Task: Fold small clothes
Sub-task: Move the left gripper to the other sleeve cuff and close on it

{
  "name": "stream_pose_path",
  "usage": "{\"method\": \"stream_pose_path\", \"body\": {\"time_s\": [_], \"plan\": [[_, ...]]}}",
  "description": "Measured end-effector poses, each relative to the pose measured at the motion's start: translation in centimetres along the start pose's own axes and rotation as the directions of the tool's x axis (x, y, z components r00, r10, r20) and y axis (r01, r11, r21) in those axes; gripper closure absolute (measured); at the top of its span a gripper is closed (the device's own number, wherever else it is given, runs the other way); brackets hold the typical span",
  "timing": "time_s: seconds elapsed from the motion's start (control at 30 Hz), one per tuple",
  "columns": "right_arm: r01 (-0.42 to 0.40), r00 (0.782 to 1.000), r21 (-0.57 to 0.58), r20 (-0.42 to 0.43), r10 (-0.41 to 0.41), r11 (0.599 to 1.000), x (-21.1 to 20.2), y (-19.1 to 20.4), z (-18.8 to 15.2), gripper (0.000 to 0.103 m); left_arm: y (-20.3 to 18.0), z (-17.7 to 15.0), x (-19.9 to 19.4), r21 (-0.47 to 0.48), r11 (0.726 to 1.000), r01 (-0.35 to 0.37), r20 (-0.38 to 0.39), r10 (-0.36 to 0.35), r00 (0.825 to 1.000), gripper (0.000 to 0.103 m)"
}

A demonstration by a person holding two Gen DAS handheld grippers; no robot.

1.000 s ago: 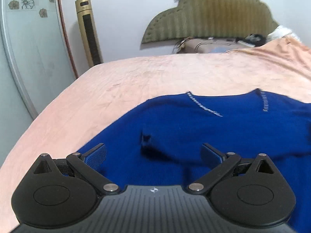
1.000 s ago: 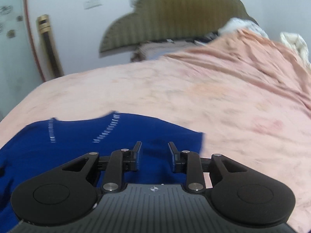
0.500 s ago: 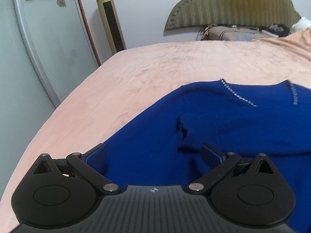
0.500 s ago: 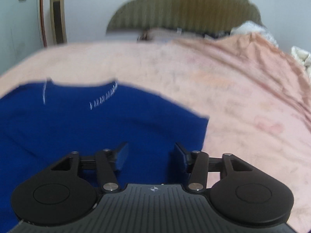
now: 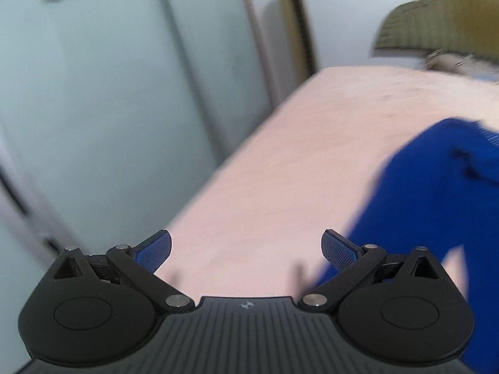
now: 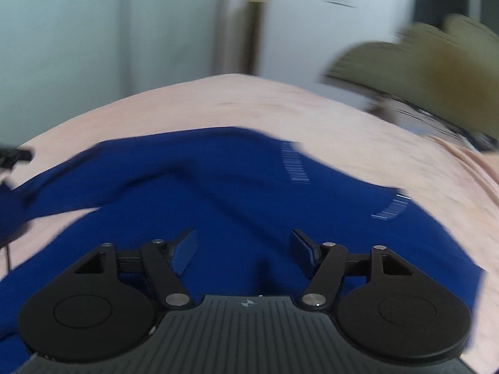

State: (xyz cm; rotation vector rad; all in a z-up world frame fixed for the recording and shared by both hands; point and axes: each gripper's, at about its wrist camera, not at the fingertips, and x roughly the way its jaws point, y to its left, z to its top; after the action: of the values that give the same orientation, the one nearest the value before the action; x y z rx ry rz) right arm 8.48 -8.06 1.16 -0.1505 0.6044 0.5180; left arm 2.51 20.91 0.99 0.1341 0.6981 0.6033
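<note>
Right tongs [image 6: 243, 251] opening (nothing between); left tongs [image 5: 246, 251] wide.

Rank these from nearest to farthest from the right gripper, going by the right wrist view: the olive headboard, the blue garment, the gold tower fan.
From the right gripper:
1. Blue garment, directly beneath and ahead of it.
2. Olive headboard, upper right, at the bed's far end.
3. Gold tower fan, top centre, against the back wall.

Even, soft indoor light, no glare, heavy motion blur across both wrist views, walls and bed [image 5: 265, 168] smeared, blue garment [image 6: 249, 187] edges streaked, fisheye bending at the frame edges, only the tool bodies sharp at bottom
</note>
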Motion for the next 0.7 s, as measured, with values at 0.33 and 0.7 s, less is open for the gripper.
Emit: {"method": "stream_pose_path", "body": {"time_s": [0.33,0.7], "plan": [[-0.147,0.989,-0.172,-0.037,0.142,0.974,0.7,8.1,-0.2,0.027,5.5,-1.1,-3.0,-0.033,0.995,-0.097,-0.009,0.097,0.995,0.000],[-0.185,0.983,-0.176,-0.029,0.183,0.967,0.1,9.7,0.2,0.024,-2.1,-5.6,-7.3,0.263,0.882,0.391,-0.010,-0.402,0.915,0.000]]}}
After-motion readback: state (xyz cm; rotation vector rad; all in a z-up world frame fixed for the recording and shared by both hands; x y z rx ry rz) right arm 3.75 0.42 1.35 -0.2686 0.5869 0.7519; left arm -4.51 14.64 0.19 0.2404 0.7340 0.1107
